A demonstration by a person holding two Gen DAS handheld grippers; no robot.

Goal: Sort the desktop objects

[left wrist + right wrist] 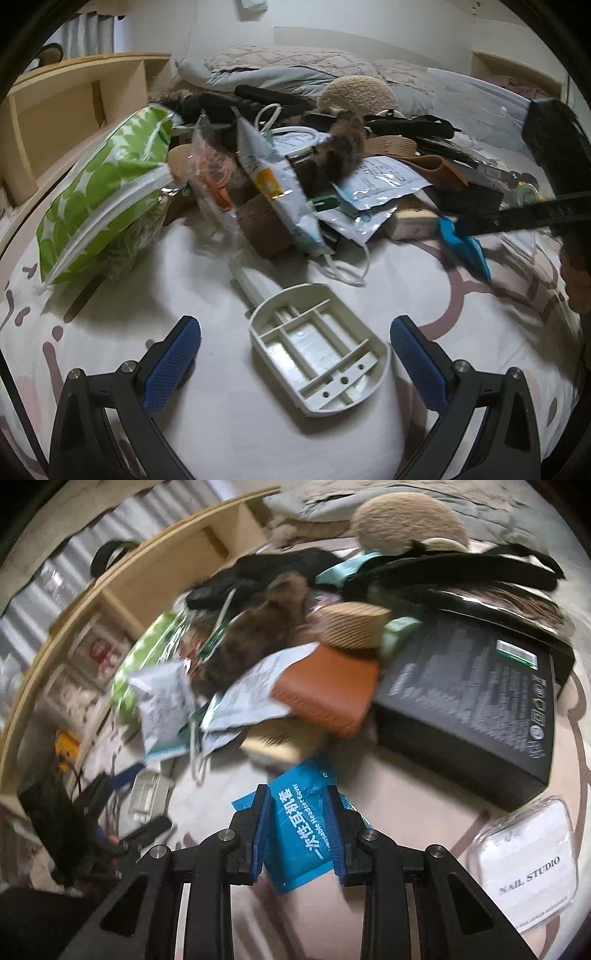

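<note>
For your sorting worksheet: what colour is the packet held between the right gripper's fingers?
Bright blue packet with white lettering; clearest in the right wrist view.

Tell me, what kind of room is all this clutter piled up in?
Most likely a bedroom: the heap lies on a patterned bedsheet, with rumpled grey bedding behind it and a wooden shelf unit alongside.

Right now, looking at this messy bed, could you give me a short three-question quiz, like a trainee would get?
1. True or false: the right gripper is empty.
2. What lies between the left gripper's fingers? A) white plastic scoop B) green bag C) black box
3. What is printed on the clear case beside the black box?

Key:
1. False; it pinches a blue packet.
2. A, the white plastic scoop, ungripped.
3. NAIL STUDIO.
</note>
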